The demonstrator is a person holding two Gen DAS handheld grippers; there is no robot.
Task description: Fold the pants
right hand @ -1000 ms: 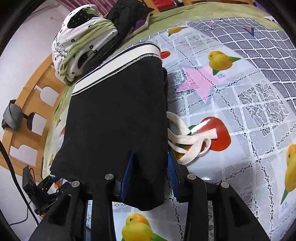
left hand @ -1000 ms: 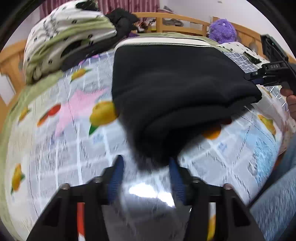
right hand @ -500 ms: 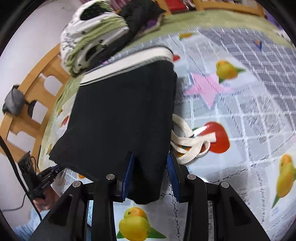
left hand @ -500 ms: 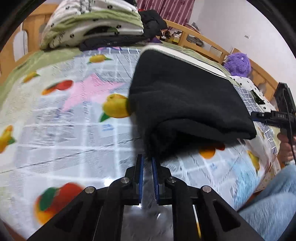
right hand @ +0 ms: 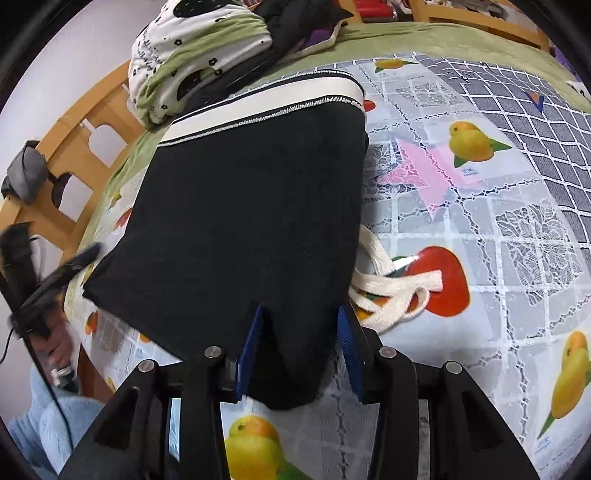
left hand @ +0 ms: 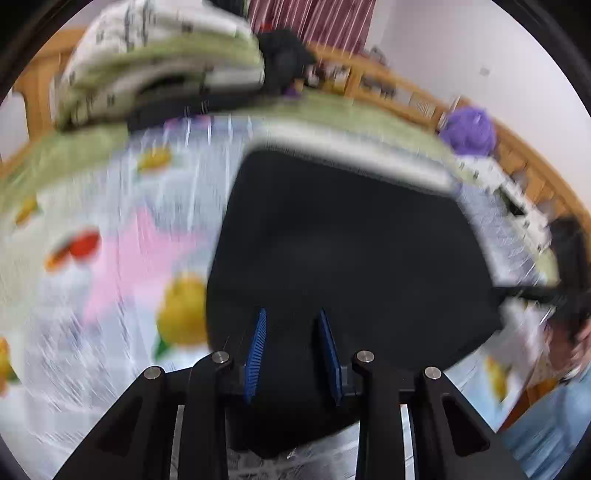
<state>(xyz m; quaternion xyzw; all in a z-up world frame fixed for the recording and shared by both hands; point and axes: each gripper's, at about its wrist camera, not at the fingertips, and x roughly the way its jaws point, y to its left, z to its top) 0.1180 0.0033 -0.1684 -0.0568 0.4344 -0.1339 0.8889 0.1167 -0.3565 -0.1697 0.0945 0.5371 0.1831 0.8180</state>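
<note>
The black pants [left hand: 351, 258] lie folded on the fruit-print cloth [left hand: 110, 258], white waistband [left hand: 351, 155] at the far end. In the right wrist view the pants [right hand: 251, 206] fill the middle, waistband [right hand: 266, 99] far. A white drawstring [right hand: 391, 288] lies loose beside their right edge. My left gripper [left hand: 291, 332] is open, fingers over the near end of the pants. My right gripper [right hand: 299, 325] is open, with the near corner of the pants between its fingers. The left wrist view is blurred.
A stack of folded white and green bedding [right hand: 195, 55] and dark clothes [right hand: 295, 18] sits at the far end. A wooden bed rail [right hand: 74, 122] runs along the left. A purple plush toy [left hand: 469, 129] sits by the far rail.
My left gripper was shut beside the pants' near end half a second ago; it is now open and has moved over the pants. The right gripper has barely moved.
</note>
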